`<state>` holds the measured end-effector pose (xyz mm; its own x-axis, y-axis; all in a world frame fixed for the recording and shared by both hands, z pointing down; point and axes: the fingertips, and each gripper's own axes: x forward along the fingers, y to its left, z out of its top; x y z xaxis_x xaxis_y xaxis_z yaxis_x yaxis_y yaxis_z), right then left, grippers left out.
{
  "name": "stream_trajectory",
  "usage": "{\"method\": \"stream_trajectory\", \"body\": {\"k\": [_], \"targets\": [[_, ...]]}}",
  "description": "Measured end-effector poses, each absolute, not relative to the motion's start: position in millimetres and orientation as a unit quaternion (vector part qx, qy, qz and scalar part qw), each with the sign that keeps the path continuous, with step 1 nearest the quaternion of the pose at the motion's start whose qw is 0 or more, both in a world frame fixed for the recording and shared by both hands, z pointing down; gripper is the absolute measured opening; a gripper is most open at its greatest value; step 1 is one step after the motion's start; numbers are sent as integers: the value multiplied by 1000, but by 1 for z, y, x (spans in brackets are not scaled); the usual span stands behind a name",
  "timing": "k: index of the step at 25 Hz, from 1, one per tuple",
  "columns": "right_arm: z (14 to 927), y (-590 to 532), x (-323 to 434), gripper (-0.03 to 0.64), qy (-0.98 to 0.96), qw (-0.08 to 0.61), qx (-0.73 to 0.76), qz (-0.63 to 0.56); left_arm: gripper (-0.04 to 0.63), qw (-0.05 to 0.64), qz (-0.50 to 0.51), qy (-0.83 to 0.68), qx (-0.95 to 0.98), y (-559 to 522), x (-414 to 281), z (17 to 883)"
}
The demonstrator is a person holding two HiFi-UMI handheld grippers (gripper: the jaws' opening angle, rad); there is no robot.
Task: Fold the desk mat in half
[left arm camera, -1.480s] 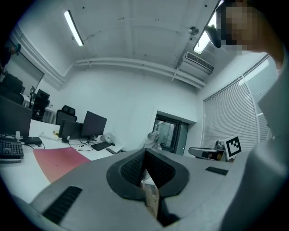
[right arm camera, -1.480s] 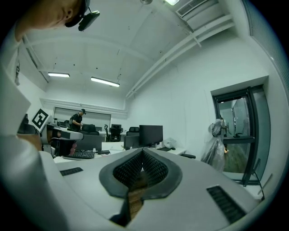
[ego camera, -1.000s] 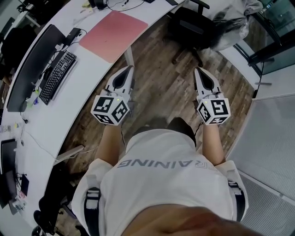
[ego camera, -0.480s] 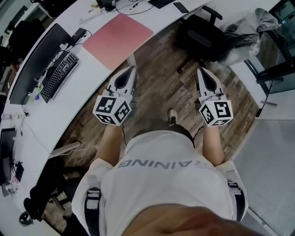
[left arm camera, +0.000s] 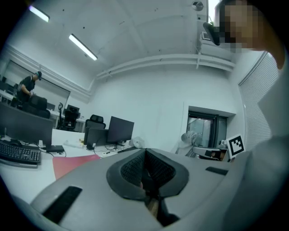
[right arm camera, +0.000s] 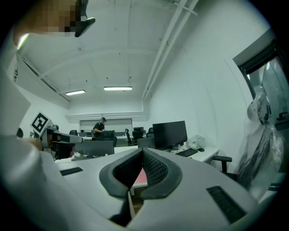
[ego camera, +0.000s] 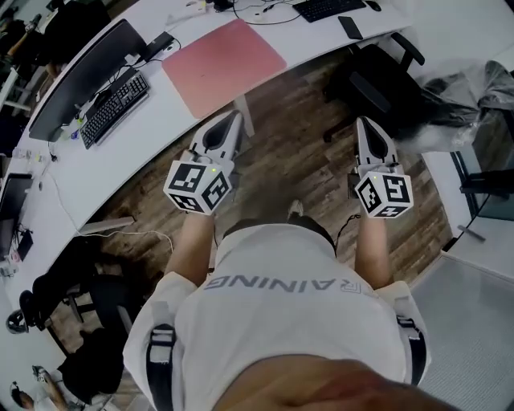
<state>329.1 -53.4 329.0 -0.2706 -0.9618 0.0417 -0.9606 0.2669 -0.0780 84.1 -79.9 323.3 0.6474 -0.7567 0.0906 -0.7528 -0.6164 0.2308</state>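
The pink desk mat [ego camera: 223, 66] lies flat and unfolded on the white curved desk [ego camera: 144, 152], ahead of me and a little left. My left gripper [ego camera: 233, 120] is held level over the wooden floor, its tip just short of the desk edge below the mat, jaws shut and empty. My right gripper [ego camera: 365, 124] is level too, farther right near the chair, shut on nothing. In the left gripper view the mat [left arm camera: 72, 163] shows beyond the closed jaws of the left gripper [left arm camera: 145, 151]. In the right gripper view a strip of the mat [right arm camera: 139, 177] shows below the tip of the right gripper [right arm camera: 142, 151].
A monitor [ego camera: 80, 76] and keyboard [ego camera: 116, 108] sit left of the mat, another keyboard [ego camera: 329, 8] and a phone [ego camera: 350, 27] to its right. A black office chair [ego camera: 381, 80] and a plastic-wrapped bundle [ego camera: 474, 96] stand at the right. Chairs [ego camera: 72, 289] crowd the lower left.
Both grippers have travelled with the person across the floor towards the desk; the mat and desk have slid right and nearer in the head view. Both jaws stay shut.
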Motion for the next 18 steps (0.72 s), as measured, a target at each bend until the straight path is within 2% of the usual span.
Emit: {"method": "stream_trajectory", "body": {"k": [10, 18], "targets": [[352, -122, 340, 23, 845, 11, -531, -68, 28, 112, -14, -533, 838, -88, 71, 329], [354, -163, 261, 23, 885, -12, -461, -61, 28, 126, -24, -584, 802, -93, 13, 339]]}}
